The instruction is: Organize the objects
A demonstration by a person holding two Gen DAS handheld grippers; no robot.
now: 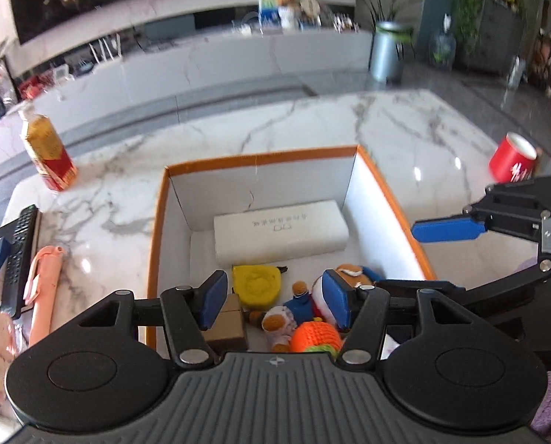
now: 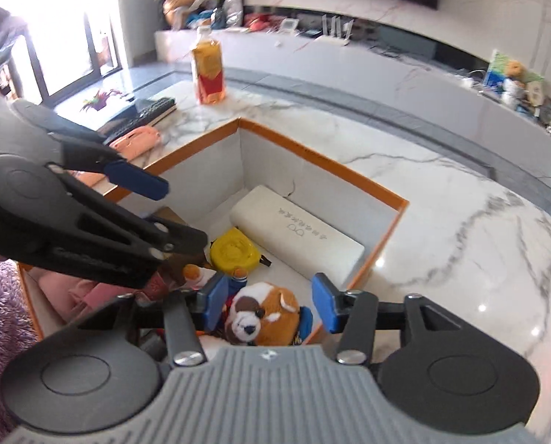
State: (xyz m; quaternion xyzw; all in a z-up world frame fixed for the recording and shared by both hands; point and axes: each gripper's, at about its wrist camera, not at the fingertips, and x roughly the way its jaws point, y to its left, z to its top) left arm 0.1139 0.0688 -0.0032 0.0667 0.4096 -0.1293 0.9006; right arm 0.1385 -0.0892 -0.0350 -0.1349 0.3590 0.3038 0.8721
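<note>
At far left on the marble table (image 1: 312, 125), a black remote control (image 1: 22, 255) beside a pink folded umbrella (image 1: 44, 288). Behind them, an amber drink bottle (image 1: 47, 155) with a red label, upright. At centre, an orange-rimmed cardboard box (image 1: 157, 229) with white inner walls. Inside it, against the far wall, a white tissue pack (image 1: 281, 235); nearer, a yellow tape measure (image 1: 257, 283), a small brown carton (image 1: 231, 322), an orange knitted ball (image 1: 316, 338) and a brown-and-white plush dog (image 2: 262, 314), all lying loose. Left gripper (image 1: 275, 301) above the box, blue pads spread apart, gripping nothing. Right gripper (image 2: 271, 305) likewise released over the plush dog, pads clear of it on both sides. At far right, a red cup (image 1: 512, 162) on the table, well apart from the box.
</note>
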